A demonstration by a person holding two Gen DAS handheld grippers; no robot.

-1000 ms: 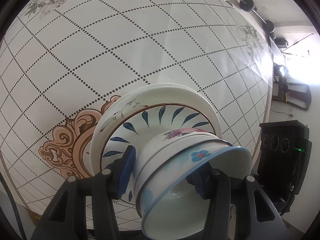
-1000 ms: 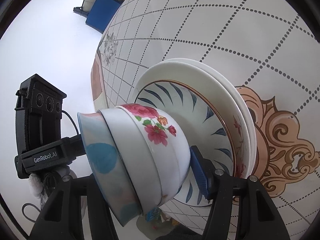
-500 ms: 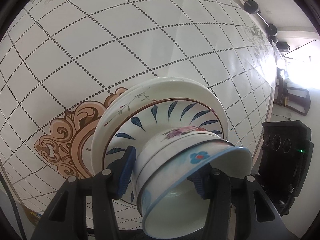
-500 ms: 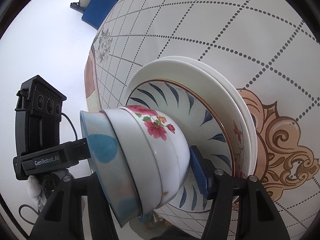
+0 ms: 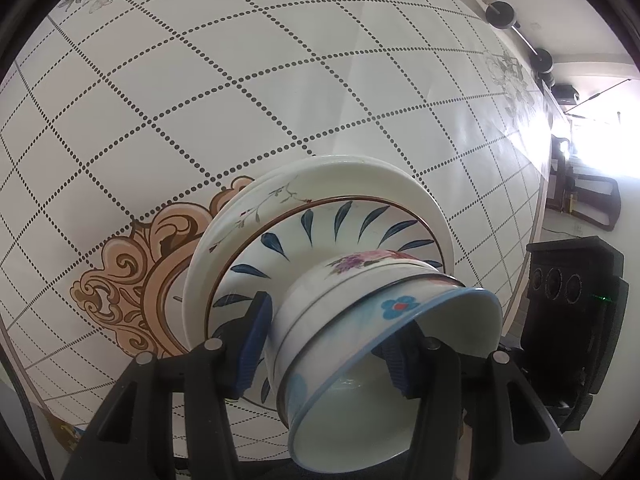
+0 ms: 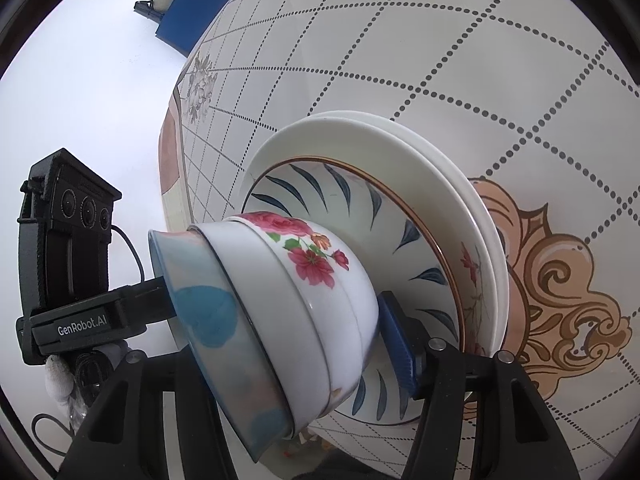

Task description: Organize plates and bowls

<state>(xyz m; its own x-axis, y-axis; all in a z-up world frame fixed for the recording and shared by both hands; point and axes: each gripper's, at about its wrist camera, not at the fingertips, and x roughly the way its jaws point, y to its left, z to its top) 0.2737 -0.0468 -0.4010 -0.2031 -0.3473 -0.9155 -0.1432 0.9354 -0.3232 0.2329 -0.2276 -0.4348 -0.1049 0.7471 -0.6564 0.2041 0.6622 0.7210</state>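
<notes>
A stack of nested bowls stands on stacked plates on the patterned table. The top bowl (image 5: 404, 364) has a blue rim and a blue flower; under it sits a white bowl with pink flowers (image 6: 316, 264). The blue-leaf plate (image 5: 304, 236) lies on a larger white plate (image 5: 360, 176). My left gripper (image 5: 324, 344) straddles the bowl stack, one pad (image 5: 254, 344) against the outside, the other inside the top bowl. My right gripper (image 6: 280, 344) grips the same stack from the other side, with its blue pad (image 6: 394, 344) by the flowered bowl. The left gripper's body (image 6: 76, 280) shows in the right wrist view.
The table (image 5: 200, 80) is white with dotted diamond lines and a tan scroll ornament (image 5: 132, 276). The right gripper's black body (image 5: 572, 320) is at the right in the left wrist view. A blue box (image 6: 192, 16) stands on the floor beyond the table edge.
Both views have shifted slightly; the stack sits a little further right and up in the frames. The grip on the bowls looks the same.
</notes>
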